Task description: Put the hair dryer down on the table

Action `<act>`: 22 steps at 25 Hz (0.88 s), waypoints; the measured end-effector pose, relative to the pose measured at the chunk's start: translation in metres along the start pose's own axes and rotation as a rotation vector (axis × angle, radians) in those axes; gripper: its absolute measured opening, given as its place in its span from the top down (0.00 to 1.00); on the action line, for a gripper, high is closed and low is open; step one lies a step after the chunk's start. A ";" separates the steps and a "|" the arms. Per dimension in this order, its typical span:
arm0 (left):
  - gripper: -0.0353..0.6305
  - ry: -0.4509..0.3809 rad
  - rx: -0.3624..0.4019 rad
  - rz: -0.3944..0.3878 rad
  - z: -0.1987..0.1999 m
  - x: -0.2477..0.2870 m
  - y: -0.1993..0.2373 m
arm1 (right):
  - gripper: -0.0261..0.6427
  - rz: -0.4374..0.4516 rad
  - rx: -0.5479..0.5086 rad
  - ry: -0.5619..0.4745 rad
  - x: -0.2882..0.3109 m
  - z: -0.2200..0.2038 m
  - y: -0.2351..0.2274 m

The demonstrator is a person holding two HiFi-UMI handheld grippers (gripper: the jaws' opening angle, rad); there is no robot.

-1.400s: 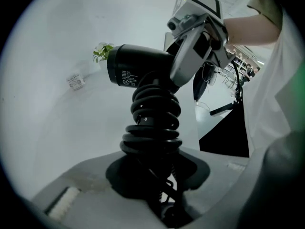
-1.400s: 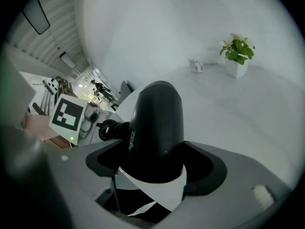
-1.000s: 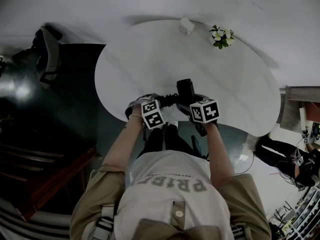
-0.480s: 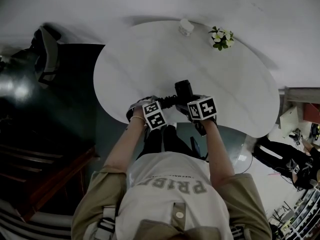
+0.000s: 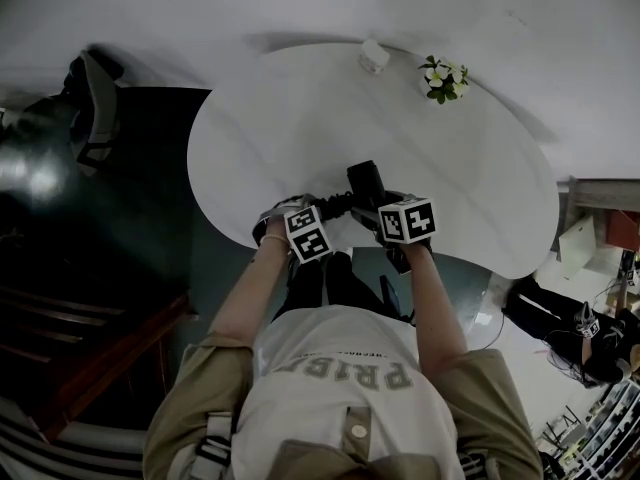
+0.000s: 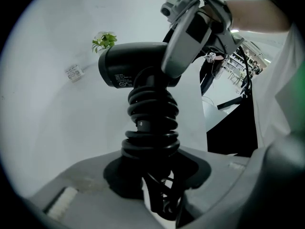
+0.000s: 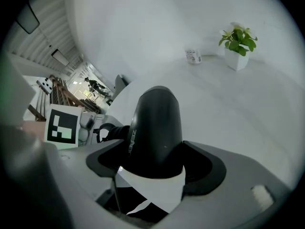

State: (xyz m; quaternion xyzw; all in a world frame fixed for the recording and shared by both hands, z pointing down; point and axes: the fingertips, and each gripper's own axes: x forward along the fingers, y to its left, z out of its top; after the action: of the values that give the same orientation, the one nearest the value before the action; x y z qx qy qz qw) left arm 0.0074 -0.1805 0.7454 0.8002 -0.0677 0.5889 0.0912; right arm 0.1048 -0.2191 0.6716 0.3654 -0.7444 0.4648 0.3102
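The black hair dryer (image 5: 367, 182) hangs over the near edge of the white table (image 5: 300, 118); I cannot tell whether it touches the top. My right gripper (image 5: 386, 202) is shut on its barrel (image 7: 155, 128), which fills the dark pads of that right gripper (image 7: 155, 168). My left gripper (image 5: 296, 208) has the cord-wrapped handle (image 6: 152, 123) between its jaws. The jaws of the left gripper (image 6: 155, 175) have just been opening a little, and the coil still sits against the pads. The barrel (image 6: 133, 63) points left in the left gripper view.
A small potted plant (image 5: 443, 76) and a white jar (image 5: 373, 54) stand at the table's far edge. A dark chair (image 5: 90, 108) is off to the left. Clutter and a person (image 5: 585, 328) are on the floor at the right.
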 end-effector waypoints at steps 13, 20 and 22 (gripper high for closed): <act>0.64 -0.029 -0.077 -0.051 0.001 -0.001 -0.004 | 0.39 0.002 0.092 -0.066 0.002 0.007 -0.008; 0.64 -0.034 -0.074 -0.043 0.000 -0.002 -0.005 | 0.39 -0.003 0.104 -0.087 0.002 0.008 -0.007; 0.64 -0.025 -0.070 -0.037 0.000 -0.001 -0.004 | 0.39 -0.004 0.100 -0.087 0.002 0.008 -0.009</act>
State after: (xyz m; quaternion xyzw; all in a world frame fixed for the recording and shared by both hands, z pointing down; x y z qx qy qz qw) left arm 0.0085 -0.1764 0.7441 0.8049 -0.0744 0.5744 0.1293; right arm 0.1099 -0.2297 0.6742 0.4020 -0.7322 0.4845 0.2599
